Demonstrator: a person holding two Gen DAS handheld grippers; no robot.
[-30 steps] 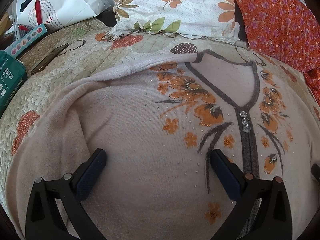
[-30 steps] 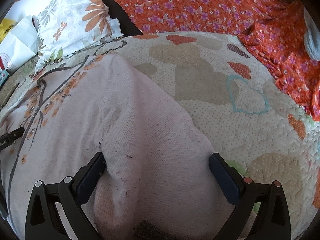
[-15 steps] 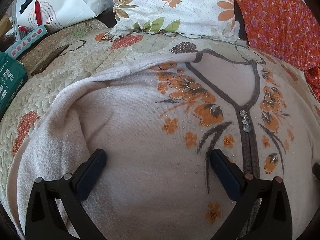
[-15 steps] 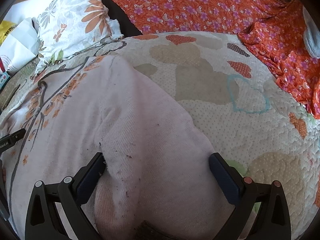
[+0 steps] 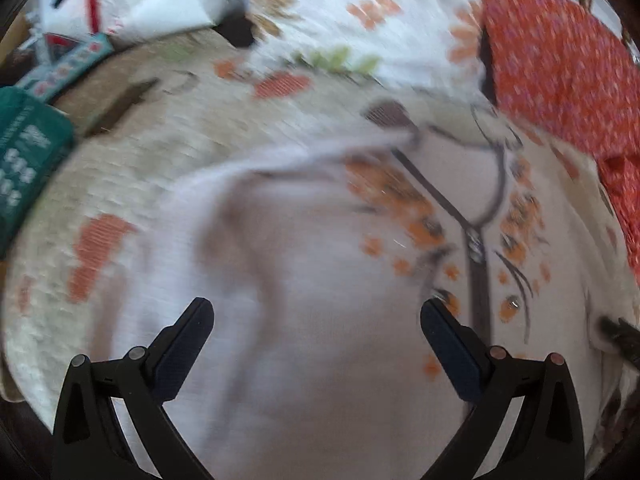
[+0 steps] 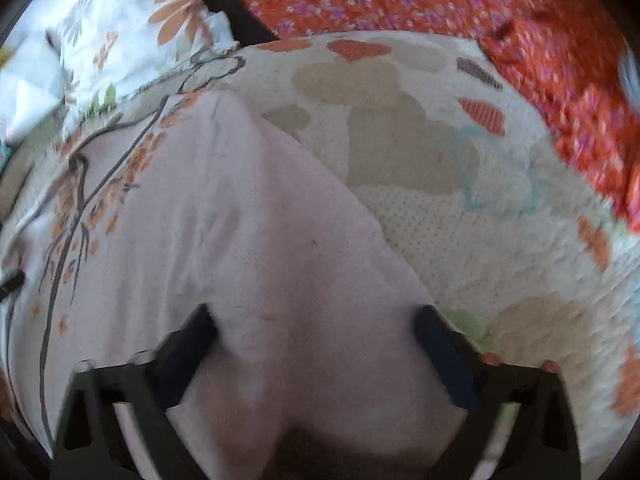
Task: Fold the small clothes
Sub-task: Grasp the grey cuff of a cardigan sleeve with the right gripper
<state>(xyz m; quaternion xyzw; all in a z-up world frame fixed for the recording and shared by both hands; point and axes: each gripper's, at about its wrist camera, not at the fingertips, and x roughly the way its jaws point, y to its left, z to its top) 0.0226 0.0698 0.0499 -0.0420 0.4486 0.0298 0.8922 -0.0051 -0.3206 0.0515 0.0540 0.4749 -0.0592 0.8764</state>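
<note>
A pale pink sweater (image 5: 320, 280) with orange flowers and a dark V-neck band lies front up on a quilted bed cover (image 5: 160, 152). My left gripper (image 5: 316, 324) is open and empty over the sweater's left body, near its left sleeve. The sweater also shows in the right wrist view (image 6: 240, 240). My right gripper (image 6: 316, 328) is open with its jaws on either side of the right sleeve, which lies folded over the body. Both views are blurred by motion.
A floral pillow (image 5: 360, 20) and a white bag (image 5: 140, 0) lie at the head of the bed. A green box (image 5: 24, 176) sits at the left. An orange flowered cloth (image 6: 440, 8) lies at the right. A dark phone (image 5: 120, 104) lies on the cover.
Both grippers are now moving, so both views are blurred. The left view has shifted left, with the neckline now further right. Both grippers stay open.
</note>
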